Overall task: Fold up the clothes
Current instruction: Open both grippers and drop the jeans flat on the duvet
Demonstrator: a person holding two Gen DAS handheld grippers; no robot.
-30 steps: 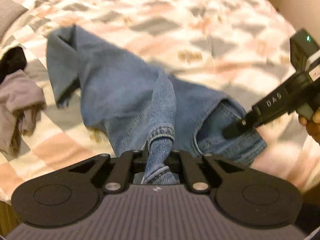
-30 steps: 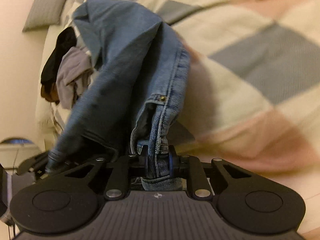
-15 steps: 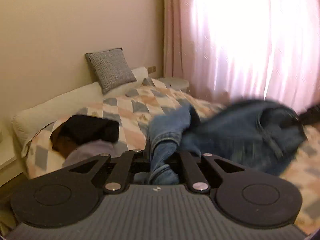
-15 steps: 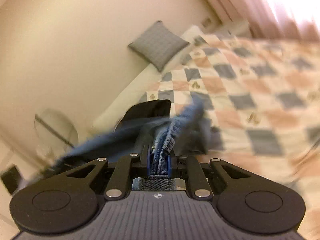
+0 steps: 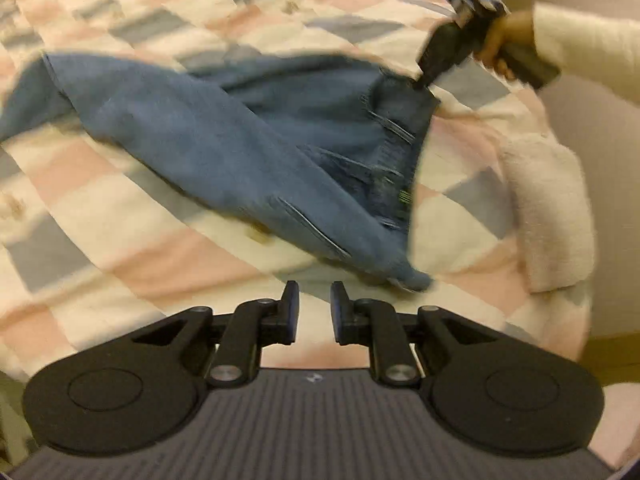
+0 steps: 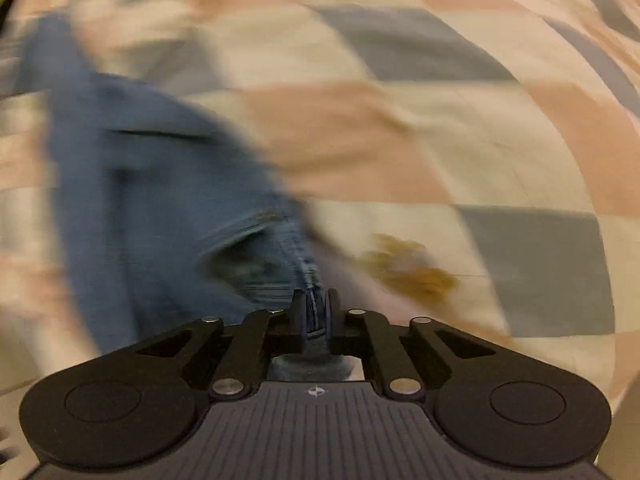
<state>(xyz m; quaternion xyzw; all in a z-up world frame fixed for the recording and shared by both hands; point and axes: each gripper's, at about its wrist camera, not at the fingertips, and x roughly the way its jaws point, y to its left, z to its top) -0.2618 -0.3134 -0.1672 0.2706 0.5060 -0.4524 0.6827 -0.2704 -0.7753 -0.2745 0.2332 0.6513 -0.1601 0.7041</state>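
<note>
Jeans (image 5: pixel 224 140) are down on the bed (image 5: pixel 100 240), on the checked quilt, spread diagonally: legs trailing to the far left, waistband end at the right, nearest corner of denim just beyond the left gripper (image 5: pixel 314 304).

Left gripper: fingers have just been opening, now apart with nothing between them, only quilt visible through the gap. Denim corner sits just past the fingertips, slightly right.

Right gripper (image 6: pixel 316 312): fingers have just been closing and are clamped on a seamed edge of the jeans at the waist. In the left wrist view it's at the far right, gripping the top corner of the waistband, held by a hand (image 5: pixel 508 40) in a cream sleeve.

Handling, my read:
- Denim is soft but heavyish and thick; it drapes and won't hold shape, but creases fairly well.
- Seams, waistband and hems are stiff, layered ridges, so the best pinch points. Flat mid-panel fabric would bunch and slip.
- Not fragile, not slippery; quilt friction will drag it, so lift rather than slide.
- Next left-side grab: opposite waistband corner or a leg hem.

Both views are motion-blurred, so the exact seam can't be told.
</note>
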